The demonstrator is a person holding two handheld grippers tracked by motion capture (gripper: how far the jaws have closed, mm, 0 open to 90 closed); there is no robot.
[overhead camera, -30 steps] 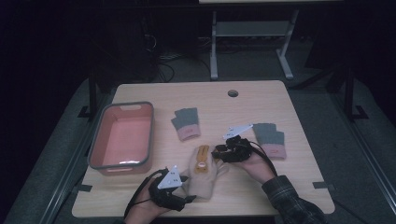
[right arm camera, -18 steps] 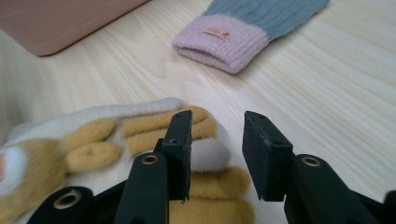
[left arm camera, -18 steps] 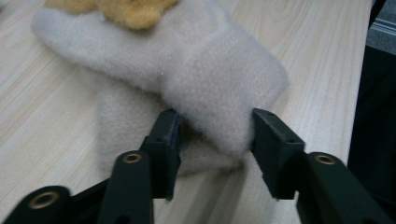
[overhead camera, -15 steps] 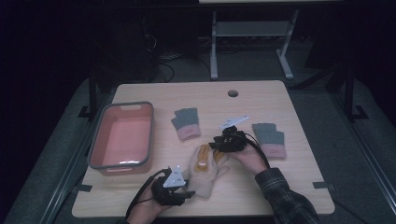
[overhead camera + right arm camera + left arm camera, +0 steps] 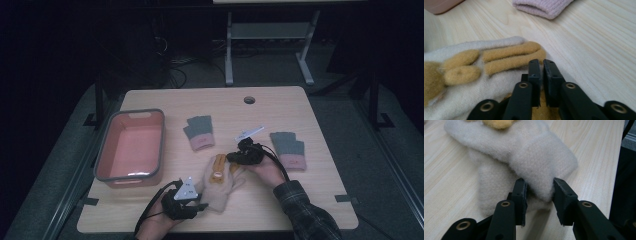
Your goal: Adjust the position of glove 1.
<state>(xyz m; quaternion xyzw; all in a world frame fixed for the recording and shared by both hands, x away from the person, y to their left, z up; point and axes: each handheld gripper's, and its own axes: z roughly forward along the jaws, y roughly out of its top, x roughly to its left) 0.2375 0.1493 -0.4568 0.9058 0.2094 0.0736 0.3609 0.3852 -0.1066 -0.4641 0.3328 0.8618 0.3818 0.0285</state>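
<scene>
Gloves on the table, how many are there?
3. A cream glove with yellow-brown patches lies near the front edge between the two tools. A grey and pink glove lies mid-table beside the pink tray. Another grey and pink glove lies to the right. More could be hidden underneath.

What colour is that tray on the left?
The tray is pink with a grey rim, clearest in the high view.

**Dim overhead, bright close-ups**

The high view is dark and murky: only the wooden table [image 5: 300, 200] in the middle of the frame catches soft light, while the upper part and both side edges sink into black. Detail there is grainy. Both gripper views are evenly bright, without glare. In the left gripper view the cream glove [image 5: 524, 152] blurs toward the top edge.
</scene>
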